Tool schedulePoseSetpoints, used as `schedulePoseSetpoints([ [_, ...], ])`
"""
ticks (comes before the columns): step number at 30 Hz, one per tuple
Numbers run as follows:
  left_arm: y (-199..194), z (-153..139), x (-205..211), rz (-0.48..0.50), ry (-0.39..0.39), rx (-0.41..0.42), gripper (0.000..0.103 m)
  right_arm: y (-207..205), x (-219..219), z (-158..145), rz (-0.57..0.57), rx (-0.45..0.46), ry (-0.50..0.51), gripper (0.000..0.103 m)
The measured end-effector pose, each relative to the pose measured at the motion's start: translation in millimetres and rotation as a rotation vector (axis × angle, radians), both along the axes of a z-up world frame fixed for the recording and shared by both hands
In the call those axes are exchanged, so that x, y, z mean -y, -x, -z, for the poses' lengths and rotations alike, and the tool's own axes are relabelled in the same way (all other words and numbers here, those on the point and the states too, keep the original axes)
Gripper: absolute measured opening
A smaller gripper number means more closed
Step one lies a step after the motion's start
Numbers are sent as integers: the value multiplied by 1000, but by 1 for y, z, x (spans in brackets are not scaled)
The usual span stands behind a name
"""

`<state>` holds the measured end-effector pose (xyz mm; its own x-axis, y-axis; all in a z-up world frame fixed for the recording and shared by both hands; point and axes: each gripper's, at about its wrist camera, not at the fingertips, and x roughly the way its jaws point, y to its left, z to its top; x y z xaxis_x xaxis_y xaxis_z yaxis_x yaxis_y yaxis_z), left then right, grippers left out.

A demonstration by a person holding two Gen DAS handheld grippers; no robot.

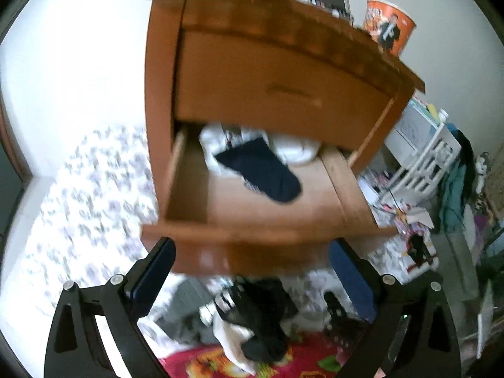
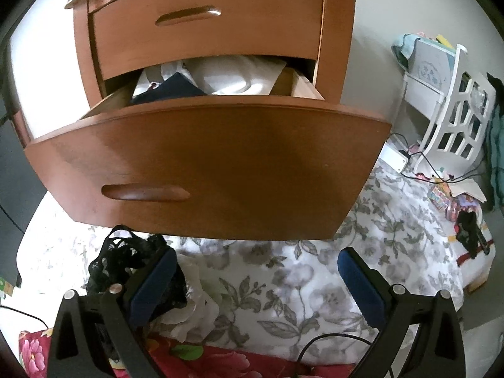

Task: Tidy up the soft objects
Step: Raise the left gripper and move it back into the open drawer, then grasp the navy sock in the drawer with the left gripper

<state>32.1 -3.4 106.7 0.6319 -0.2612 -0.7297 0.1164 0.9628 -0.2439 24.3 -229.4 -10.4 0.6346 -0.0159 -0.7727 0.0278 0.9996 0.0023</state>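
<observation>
Both claws hang spread wide with nothing between their blue pads: the left claw (image 1: 252, 264) above a heap of black and white clothes (image 1: 252, 324) on the red flowered blanket (image 1: 302, 359), the right claw (image 2: 256, 278) over the grey-leafed white bedspread (image 2: 283, 283), its left finger beside a crumpled black lace garment (image 2: 126, 261). Beyond them the lower wooden drawer (image 1: 264, 208) of the brown nightstand (image 1: 283, 78) stands pulled out, with a dark navy sock (image 1: 264, 173) lying on white folded cloth (image 1: 293, 148) at its back. An orange printed cup (image 1: 389, 25) stands on top.
</observation>
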Motion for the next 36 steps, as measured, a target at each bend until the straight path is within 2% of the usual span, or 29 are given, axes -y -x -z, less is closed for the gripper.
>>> schedulePoseSetpoints([
  [4, -23, -21, -2, -23, -42, 34, 98, -2, -2, 2, -11, -4, 4, 103],
  [7, -49, -26, -3, -58, -48, 19, 98, 0, -1, 1, -5, 3, 3, 103],
  [13, -105, -10, 4, -76, -31, -107, 98, -1, 4, 3, 8, -8, -24, 103],
  [18, -146, 24, 24, -92, -49, -217, 98, -2, 4, 4, -4, -10, -32, 103],
  [20, -158, 36, 25, -116, -27, -250, 98, -2, 5, 4, -5, -13, -39, 103],
  [28, -190, 77, 18, -264, 149, -346, 97, -4, 8, 6, -3, -22, -59, 103],
  [36, -202, 96, 15, -342, 222, -361, 86, -5, 7, 7, -15, -30, -58, 103],
])
